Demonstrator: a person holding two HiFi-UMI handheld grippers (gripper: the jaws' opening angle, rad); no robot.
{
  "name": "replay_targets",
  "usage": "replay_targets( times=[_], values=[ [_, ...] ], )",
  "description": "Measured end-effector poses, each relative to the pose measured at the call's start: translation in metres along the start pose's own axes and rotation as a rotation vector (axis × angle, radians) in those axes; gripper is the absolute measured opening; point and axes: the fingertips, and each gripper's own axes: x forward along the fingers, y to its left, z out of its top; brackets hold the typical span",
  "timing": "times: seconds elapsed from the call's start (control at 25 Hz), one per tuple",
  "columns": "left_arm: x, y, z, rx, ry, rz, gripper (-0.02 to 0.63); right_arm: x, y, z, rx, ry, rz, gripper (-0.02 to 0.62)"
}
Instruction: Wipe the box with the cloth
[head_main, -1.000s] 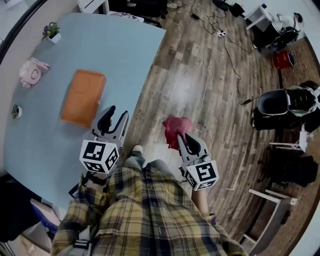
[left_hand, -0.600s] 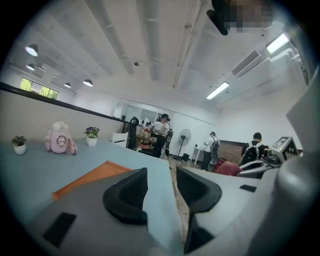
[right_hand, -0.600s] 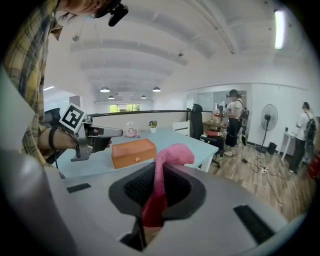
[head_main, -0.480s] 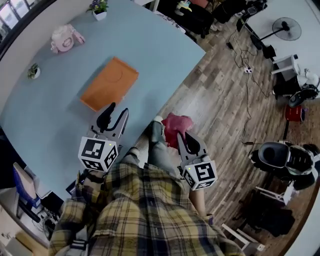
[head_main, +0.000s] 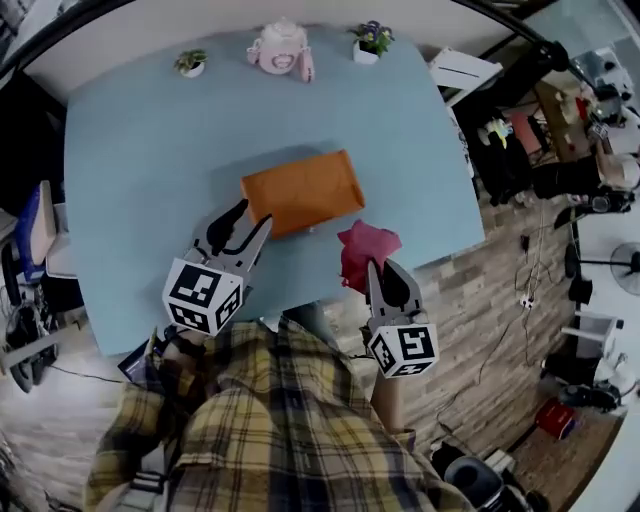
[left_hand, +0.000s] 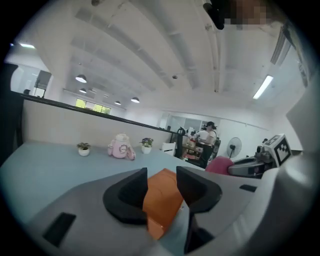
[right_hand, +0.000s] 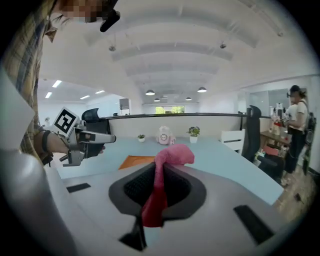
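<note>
I hold the pink-red cloth (right_hand: 173, 154) pinched in my right gripper (head_main: 386, 272): its two jaws are pressed onto the fabric, which bunches up above them and trails down between them. My left gripper (head_main: 244, 221) has its jaws spread with nothing in them; through the gap I see only the orange box (head_main: 303, 190) further off.

The box lies flat near the middle of the blue table (head_main: 130, 150), its long side across my view. From the head view the cloth sits just beside the box's near right corner, close to the table's front edge, and I judge it to be in the air, not on the lid. My left gripper hovers off the box's near left corner, apart from it. A pink teapot-shaped thing (head_main: 280, 46) and two small potted plants (head_main: 190, 62) stand along the far edge, well clear.

So I take this as the approach: cloth in hand, wiping not yet begun. Next I need to carry the cloth forward and left over the lid, lower it until the fabric rather than the jaws meets the surface, then sweep along it. The box looks light, so my open left gripper may have to steady its edge
</note>
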Motion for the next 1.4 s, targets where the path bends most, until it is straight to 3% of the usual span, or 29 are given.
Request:
replay_targets(
  times=[0.44, 0.76, 1.0, 1.4],
  values=[
    [-0.013, 0.034, 0.007, -0.108, -0.056, 0.365, 0.170, 0.109, -0.009, 0.051, -0.116, -0.026, 0.409, 0.038],
    [-0.016, 0.032, 0.002, -0.168, -0.113, 0.542, 0.170, 0.140, -0.005, 0.064, -0.194, -0.037, 0.608, 0.038],
    [-0.014, 0.018, -0.007, -0.177, -0.111, 0.603, 0.169, 0.145, -0.009, 0.063, -0.193, -0.042, 0.688, 0.038],
    [-0.021, 0.013, -0.010, -0.165, -0.080, 0.621, 0.167, 0.147, -0.003, 0.055, -0.147, -0.033, 0.714, 0.038]
  ],
)
